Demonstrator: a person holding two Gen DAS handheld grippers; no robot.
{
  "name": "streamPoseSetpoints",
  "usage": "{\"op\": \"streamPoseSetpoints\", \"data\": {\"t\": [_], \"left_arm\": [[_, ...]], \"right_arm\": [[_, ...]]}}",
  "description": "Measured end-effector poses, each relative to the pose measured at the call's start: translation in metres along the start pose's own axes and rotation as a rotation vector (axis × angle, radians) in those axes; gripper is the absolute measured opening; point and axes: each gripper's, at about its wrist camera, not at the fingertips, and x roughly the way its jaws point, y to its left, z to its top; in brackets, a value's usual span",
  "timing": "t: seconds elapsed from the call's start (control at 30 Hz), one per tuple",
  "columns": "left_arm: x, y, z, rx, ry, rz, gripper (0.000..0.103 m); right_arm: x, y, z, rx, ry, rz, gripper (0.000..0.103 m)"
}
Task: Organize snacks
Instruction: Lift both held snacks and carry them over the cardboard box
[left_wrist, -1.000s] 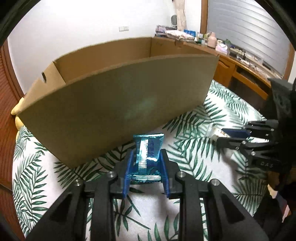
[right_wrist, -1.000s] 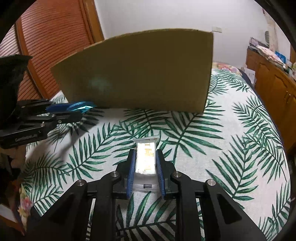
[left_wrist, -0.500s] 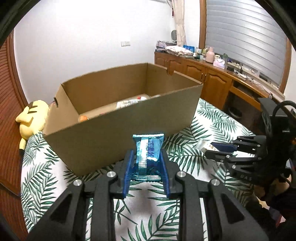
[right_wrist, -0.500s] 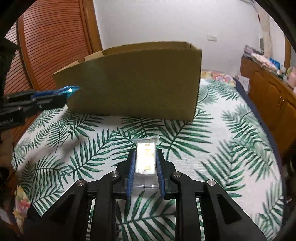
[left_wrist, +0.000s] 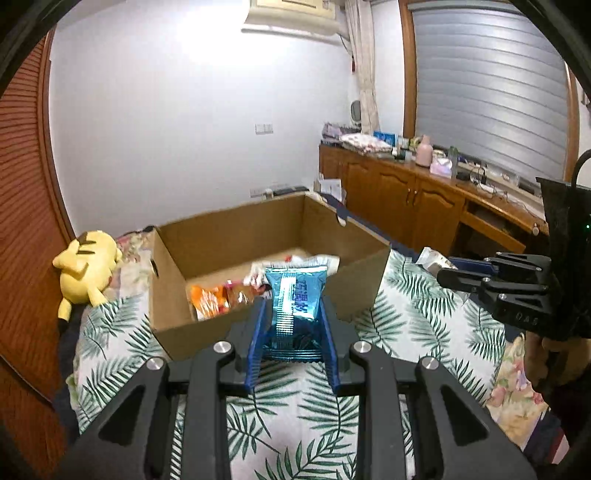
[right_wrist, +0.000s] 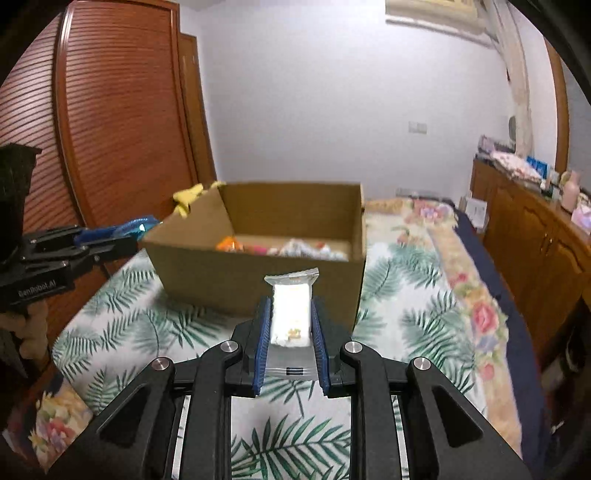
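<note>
Left wrist view: left gripper (left_wrist: 293, 314) at lower centre, blue pads clamped on a blue snack packet (left_wrist: 295, 299) standing upright between them, above the near wall of an open cardboard box (left_wrist: 236, 229) in mid frame. Box sits on a bed (left_wrist: 417, 314) with a palm-leaf cover; inside it, an orange packet (left_wrist: 208, 301) at lower left of the floor and a white wrapper (left_wrist: 317, 263) behind the blue one. Yellow plush toy (left_wrist: 86, 267) at left of frame, just beside the box's left wall. Right gripper (left_wrist: 448, 268) enters from the right edge, closed on a white snack packet (left_wrist: 430, 257), right of the box. Wooden cabinet (left_wrist: 406, 195) with clutter on top at upper right. Right wrist view: right gripper (right_wrist: 290, 321) at lower centre, pads tight on both sides of the white snack packet (right_wrist: 290, 314), upright, in front of the box's (right_wrist: 258, 273) near wall. Box in mid frame, mixed snack packets (right_wrist: 284, 248) on its floor. Left gripper (right_wrist: 135, 228) at left edge, blue packet (right_wrist: 137, 225) tip poking out, touching or just beside the box's left corner, can't tell which. Plush toy (right_wrist: 188, 197) peeks behind the box's left wall. Louvred wooden door (right_wrist: 122, 122) at upper left.
</note>
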Motion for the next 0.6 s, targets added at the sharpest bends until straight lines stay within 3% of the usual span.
{"op": "streamPoseSetpoints", "data": {"t": [0.27,0.6], "left_arm": [[-0.008,0.01,0.021,-0.026,-0.056,0.016,0.026],[0.013,0.04,0.04,-0.075,-0.082,0.038,0.026]], "right_arm": [[-0.013,0.004,0.038,-0.035,-0.052,0.003,0.02],[0.01,0.012,0.076,-0.088,-0.064,0.024,0.02]]}}
